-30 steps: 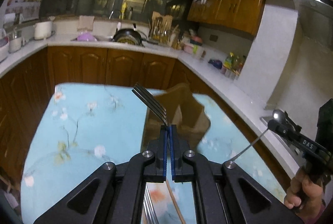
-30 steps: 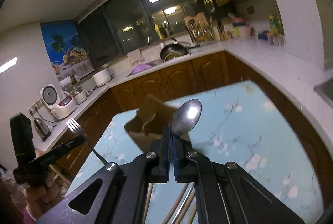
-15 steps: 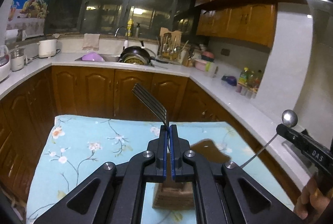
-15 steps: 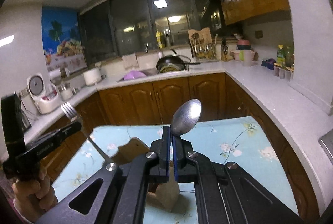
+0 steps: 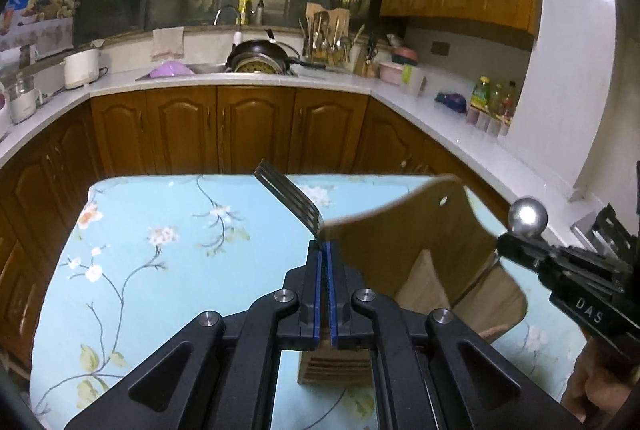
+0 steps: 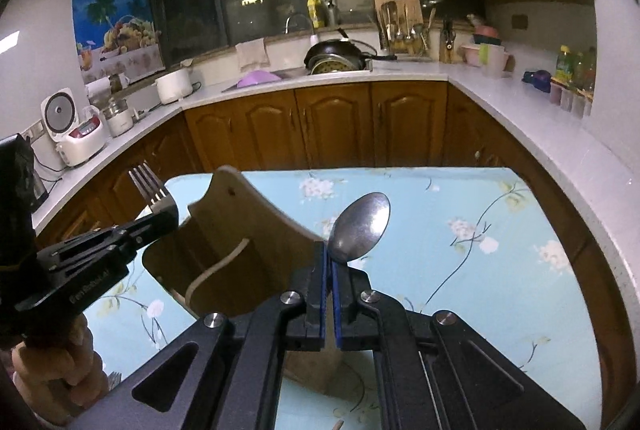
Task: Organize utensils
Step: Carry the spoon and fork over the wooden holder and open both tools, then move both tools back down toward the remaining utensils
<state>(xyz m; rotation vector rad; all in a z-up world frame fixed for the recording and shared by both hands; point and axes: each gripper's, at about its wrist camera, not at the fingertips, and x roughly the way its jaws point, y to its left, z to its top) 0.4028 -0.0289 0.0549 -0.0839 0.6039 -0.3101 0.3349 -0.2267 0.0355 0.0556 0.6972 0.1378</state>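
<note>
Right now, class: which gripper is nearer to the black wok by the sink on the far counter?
Neither, clearly. The left gripper, shut on the fork, and the right gripper, shut on the spoon, both hover at the wooden utensil holder, across the table from the wok.

White letters "DAS" — printed on the black plastic body of the right gripper (image 5: 520, 244), at 4 o'clock in the left wrist view; lettering on the left gripper is illegible.

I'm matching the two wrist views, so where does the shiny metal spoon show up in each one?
Left wrist view: shiny metal spoon at far right, bowl up.
Right wrist view: spoon at centre, above the blue pads.
Shared landmark: curved wooden utensil holder on the floral blue tablecloth.
</note>
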